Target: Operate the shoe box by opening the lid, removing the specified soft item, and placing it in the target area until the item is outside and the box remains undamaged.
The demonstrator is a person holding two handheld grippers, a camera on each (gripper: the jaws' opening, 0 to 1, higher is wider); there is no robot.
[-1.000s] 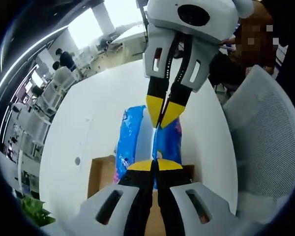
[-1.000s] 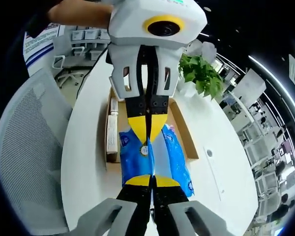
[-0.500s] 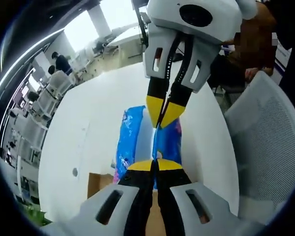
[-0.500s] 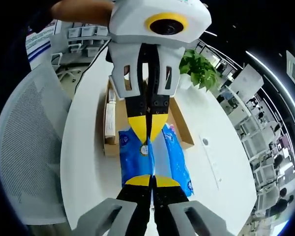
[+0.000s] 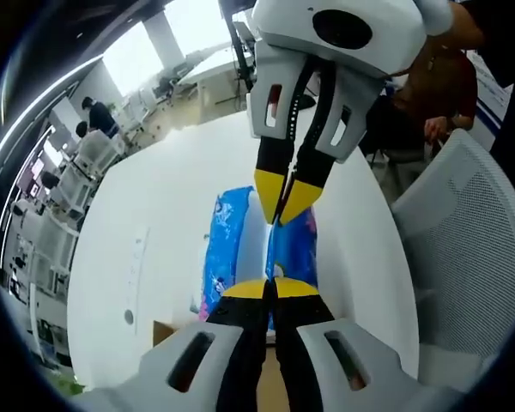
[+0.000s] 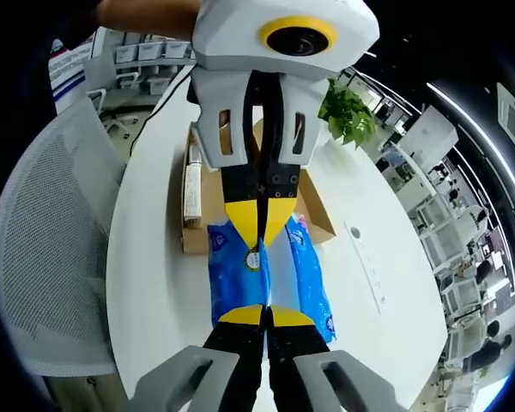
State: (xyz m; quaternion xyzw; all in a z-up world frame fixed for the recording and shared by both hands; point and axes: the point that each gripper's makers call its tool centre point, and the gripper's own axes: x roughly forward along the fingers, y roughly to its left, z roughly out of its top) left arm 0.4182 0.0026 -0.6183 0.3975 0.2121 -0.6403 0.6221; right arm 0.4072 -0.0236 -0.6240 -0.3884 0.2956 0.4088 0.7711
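A soft blue pack (image 5: pixel 221 249) hangs over the white round table (image 5: pixel 154 215), pinched along its pale middle strip from both ends. My left gripper (image 5: pixel 270 287) is shut on its near end, and my right gripper (image 5: pixel 283 200) comes in from the top, shut on the far end. In the right gripper view the blue pack (image 6: pixel 232 275) is held the same way: my right gripper (image 6: pixel 266 316) below, my left gripper (image 6: pixel 259 227) above. Beyond the pack, the open cardboard shoe box (image 6: pixel 197 215) rests on the table. Only its brown corner (image 5: pixel 166 330) peeks out beside my left jaws.
A white mesh chair (image 5: pixel 472 249) stands close to the table's edge, also visible as the mesh chair (image 6: pixel 43 257). A potted plant (image 6: pixel 348 112) sits past the box. A small round socket (image 6: pixel 354 233) is set in the tabletop. Office desks and people fill the background.
Both grippers have carried the blue pack further from the shoe box; the box has slipped toward the lower edge of the left gripper view. The grip on the pack is unchanged.
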